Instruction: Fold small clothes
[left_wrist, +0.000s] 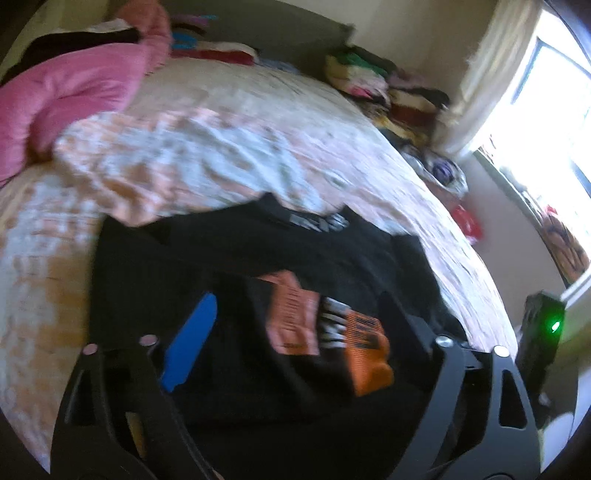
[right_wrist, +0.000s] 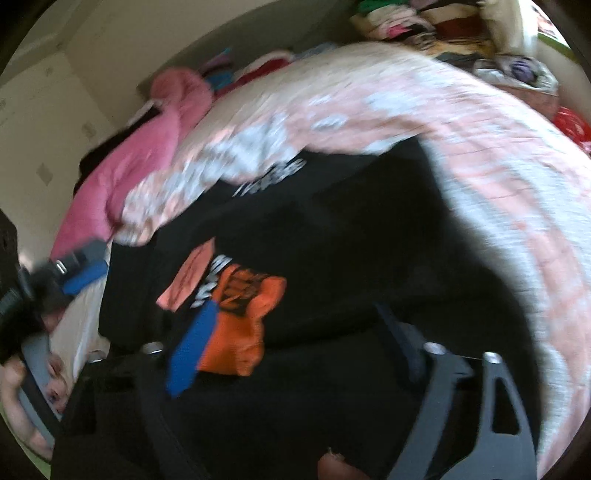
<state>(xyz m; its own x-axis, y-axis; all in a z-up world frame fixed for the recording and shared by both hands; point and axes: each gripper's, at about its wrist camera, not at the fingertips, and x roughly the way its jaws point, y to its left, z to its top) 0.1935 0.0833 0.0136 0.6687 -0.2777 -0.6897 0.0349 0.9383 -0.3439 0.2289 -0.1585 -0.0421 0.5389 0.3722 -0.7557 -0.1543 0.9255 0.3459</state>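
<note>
Black shirt (left_wrist: 229, 258) flat on the bed (left_wrist: 258, 122) – left hand-held gripper (left_wrist: 299, 317) and right hand-held gripper (right_wrist: 295, 325) above it, both wide open, holding nothing.

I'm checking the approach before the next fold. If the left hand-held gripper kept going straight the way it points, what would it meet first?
Most likely the black T-shirt with the orange and white print lying on the peach-and-white patterned bedspread. The left hand-held gripper stands open just above it, nothing between; blur leaves depth uncertain.

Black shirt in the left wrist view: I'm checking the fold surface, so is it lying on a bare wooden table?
No, the black shirt lies spread on a bed covered by a peach and white patterned bedspread.
</note>
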